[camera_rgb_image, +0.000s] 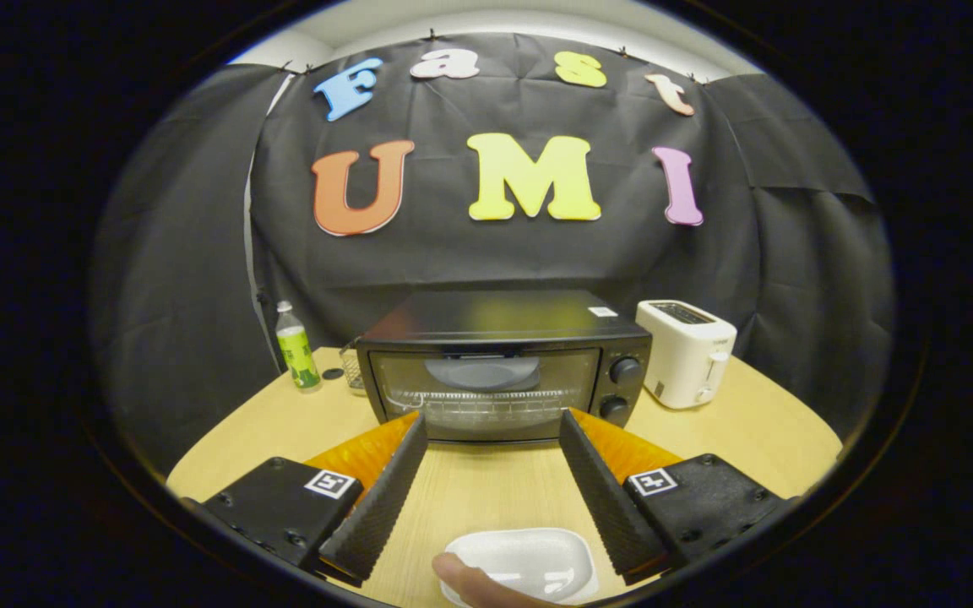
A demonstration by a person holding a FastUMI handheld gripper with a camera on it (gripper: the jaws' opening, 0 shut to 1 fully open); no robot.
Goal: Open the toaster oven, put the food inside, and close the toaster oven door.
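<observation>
A black toaster oven [503,363] stands on the wooden table [748,431] just beyond my fingertips, its glass door closed and two knobs on its right side. My gripper [492,426] is open, its fingers spread wide with nothing between them. Close under the gripper, between the bases of the fingers, lies a small white tray [529,564]. A person's fingertip [461,578] touches the tray's near left edge. I cannot tell what food is on the tray.
A white pop-up toaster [687,350] stands right of the oven. A green-labelled bottle [296,348] stands left of it, with a small glass [354,367] beside the oven's left wall. Black cloth walls close in the back and sides.
</observation>
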